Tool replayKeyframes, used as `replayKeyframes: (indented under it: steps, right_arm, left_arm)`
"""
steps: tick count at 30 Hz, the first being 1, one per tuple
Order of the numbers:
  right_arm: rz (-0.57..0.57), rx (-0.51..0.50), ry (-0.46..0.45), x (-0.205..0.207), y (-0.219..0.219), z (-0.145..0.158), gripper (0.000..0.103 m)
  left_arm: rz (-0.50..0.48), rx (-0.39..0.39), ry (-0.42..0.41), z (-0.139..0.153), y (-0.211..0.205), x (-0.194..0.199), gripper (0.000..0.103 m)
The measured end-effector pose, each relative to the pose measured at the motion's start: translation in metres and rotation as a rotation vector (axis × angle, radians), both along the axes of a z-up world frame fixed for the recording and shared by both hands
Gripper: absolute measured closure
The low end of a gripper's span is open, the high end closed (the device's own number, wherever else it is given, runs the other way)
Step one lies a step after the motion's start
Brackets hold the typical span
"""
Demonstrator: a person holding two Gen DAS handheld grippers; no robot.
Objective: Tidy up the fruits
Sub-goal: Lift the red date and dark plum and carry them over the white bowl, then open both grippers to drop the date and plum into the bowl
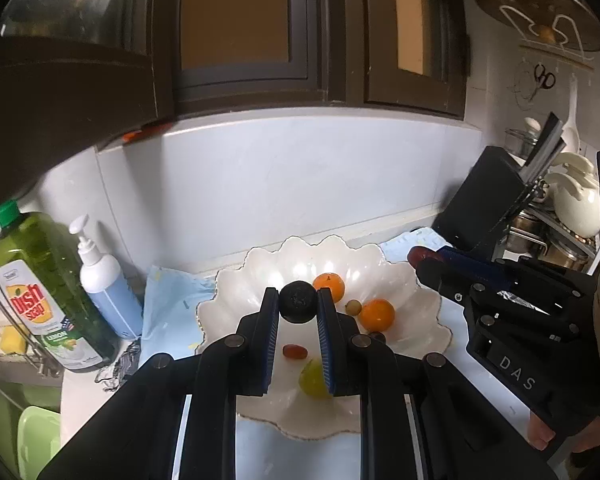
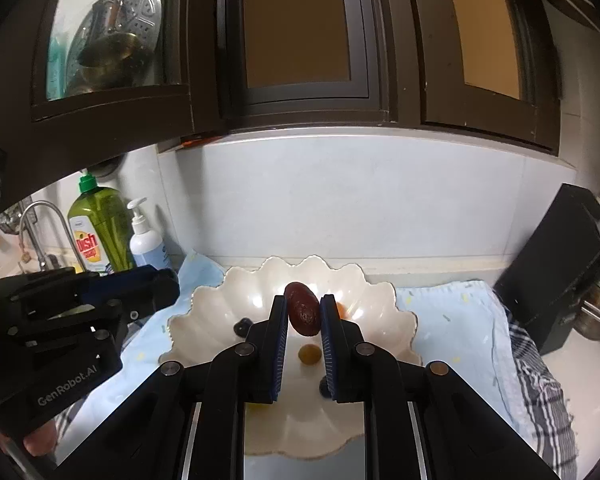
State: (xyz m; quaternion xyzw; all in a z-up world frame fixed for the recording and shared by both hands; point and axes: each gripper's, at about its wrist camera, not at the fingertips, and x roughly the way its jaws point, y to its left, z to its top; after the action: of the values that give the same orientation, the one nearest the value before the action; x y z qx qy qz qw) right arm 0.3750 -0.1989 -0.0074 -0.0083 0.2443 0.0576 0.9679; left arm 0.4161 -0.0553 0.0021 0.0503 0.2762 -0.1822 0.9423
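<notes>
A white scalloped bowl [image 1: 416, 308] sits on a light blue cloth [image 1: 168, 300]. My left gripper [image 1: 298, 300] is shut on a dark round berry [image 1: 298, 302] above the bowl. In the bowl lie two small oranges [image 1: 377, 314], a green grape [image 1: 353, 307], a red grape [image 1: 294, 351] and a yellow-green fruit [image 1: 311, 378]. My right gripper [image 2: 305, 310] is shut on a dark red oblong fruit [image 2: 303, 314] above the bowl [image 2: 204, 320]. A yellowish grape [image 2: 309, 354] lies below it. The right gripper shows in the left wrist view [image 1: 422, 258].
A green dish soap bottle [image 1: 40, 292] and a white pump bottle [image 1: 104, 284] stand at the left by the sink. A black knife block [image 1: 484, 204] and pots stand at the right. Dark cabinets hang above. A checked towel [image 2: 540, 400] lies at the right.
</notes>
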Motion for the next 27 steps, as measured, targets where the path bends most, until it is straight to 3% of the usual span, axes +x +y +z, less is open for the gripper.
replayKeyframes:
  steps: [13,27]
  right_arm:
    - [-0.003,-0.040,0.110,0.065,-0.010,-0.021,0.085]
    - [-0.012,-0.045,0.286,0.118,-0.027,-0.060,0.085]
  left_arm:
    - [0.020,0.024,0.117,-0.025,-0.014,0.063,0.083]
    - [0.012,0.063,0.271,-0.062,-0.032,0.112,0.083]
